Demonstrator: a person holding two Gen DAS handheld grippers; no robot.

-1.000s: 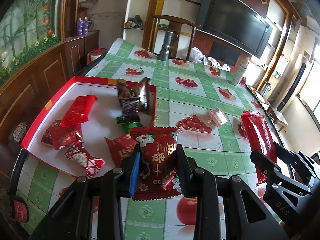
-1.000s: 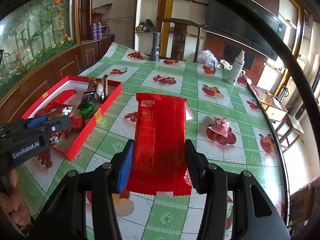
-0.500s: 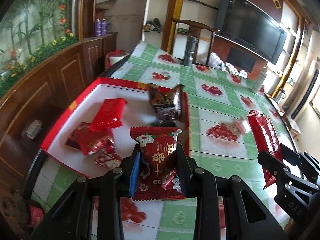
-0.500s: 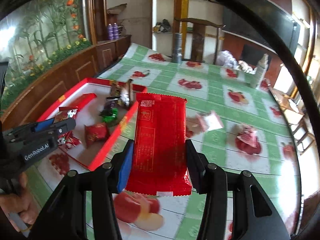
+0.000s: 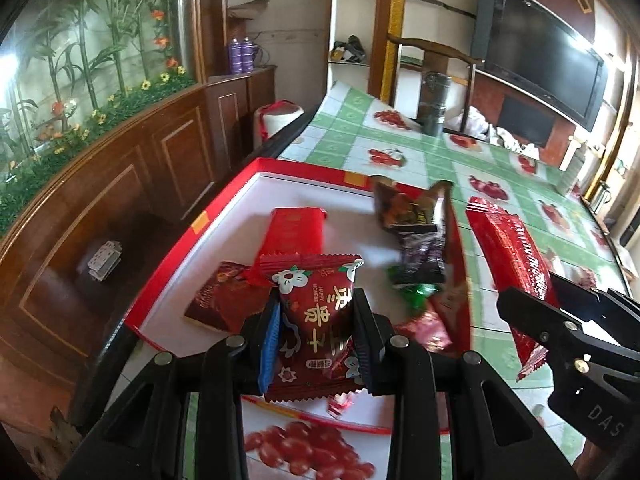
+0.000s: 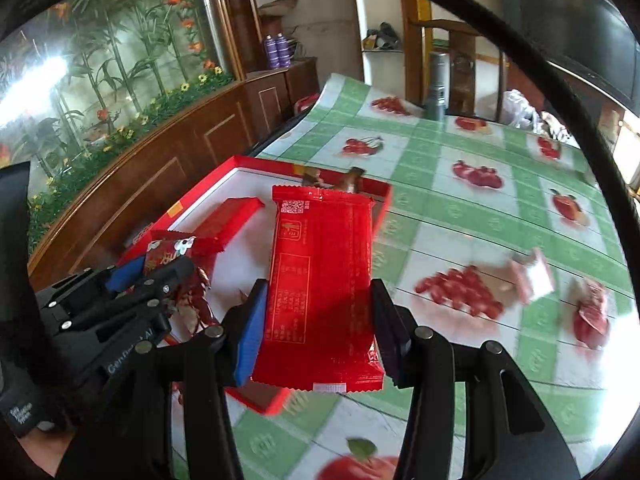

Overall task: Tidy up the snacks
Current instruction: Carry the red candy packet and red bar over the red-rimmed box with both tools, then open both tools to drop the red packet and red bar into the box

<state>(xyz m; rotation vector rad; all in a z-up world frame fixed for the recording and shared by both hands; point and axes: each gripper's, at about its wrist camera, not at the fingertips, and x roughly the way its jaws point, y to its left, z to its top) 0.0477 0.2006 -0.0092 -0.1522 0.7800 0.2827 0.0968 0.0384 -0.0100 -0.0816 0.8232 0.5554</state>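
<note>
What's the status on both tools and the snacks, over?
Left tool shut on flower-print packet. Right tool shut on long red packet. Both above red tray; nothing blocking.

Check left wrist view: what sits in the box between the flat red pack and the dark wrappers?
Nothing: bare white floor of the red box separates the flat red pack from the dark wrappers, seen in the left wrist view.

A surface (image 5: 432, 160) under a green-and-white checked cloth printed with fruit runs toward a dark television (image 5: 540, 64) on a wood-panelled wall. Along the left stands a low brown cabinet (image 5: 160, 152) below a bright panel of bamboo and orange flowers (image 5: 92, 52). A wooden chair (image 5: 432, 60) and pale shelves (image 5: 352, 20) stand beyond
</note>
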